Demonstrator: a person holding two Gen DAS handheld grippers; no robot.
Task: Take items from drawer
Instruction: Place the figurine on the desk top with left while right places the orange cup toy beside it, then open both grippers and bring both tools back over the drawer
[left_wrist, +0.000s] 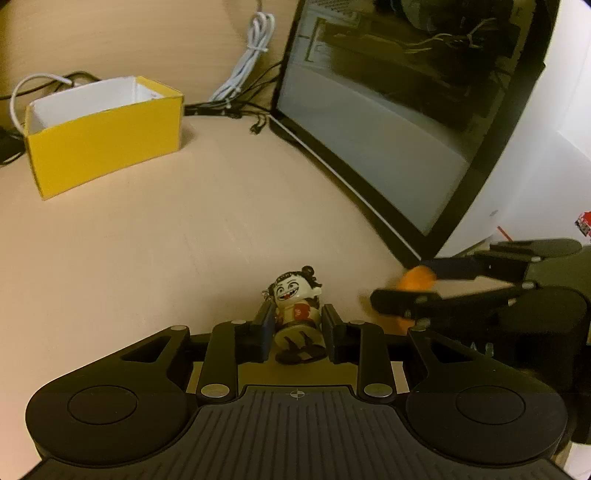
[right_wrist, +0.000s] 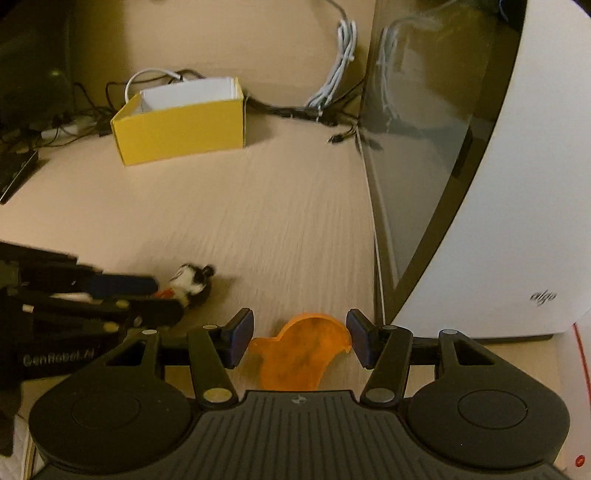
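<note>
Two wrist-cam views over a light wood-grain desk (left_wrist: 155, 236). Left gripper (left_wrist: 297, 325) sits low centre of its own view, fingers clamped on a small cartoon figurine (left_wrist: 295, 314) w/ dark hair buns, wide grin and cream outfit w/ red patch; both blue pads press its sides at torso level, head poking out past the fingertips, feet toward the cam. Right gripper (right_wrist: 300, 339) holds an orange translucent duck-shaped piece (right_wrist: 299, 354); the pad on the pic's right touches its rounded edge, the pad on the left meets its narrow tip, so fingers are closed onto it, fairly wide apart. Each gripper shows in the other's view: right one enters from the right edge of the left cam w/ the orange piece blurred between its fingers, left one enters from the left edge of the right cam w/ the figurine's head sticking out. The two are near each other, not touching. Further back on the desk, an open yellow cardboard box (left_wrist: 107, 144) w/ white inside, well apart from both. Behind it, tangled black cables and a bundled white cable (left_wrist: 247, 62). At right, a dark glossy panel (left_wrist: 406, 122) set in a white appliance body (right_wrist: 517, 240), standing on the desk. No drawer seen in either view
</note>
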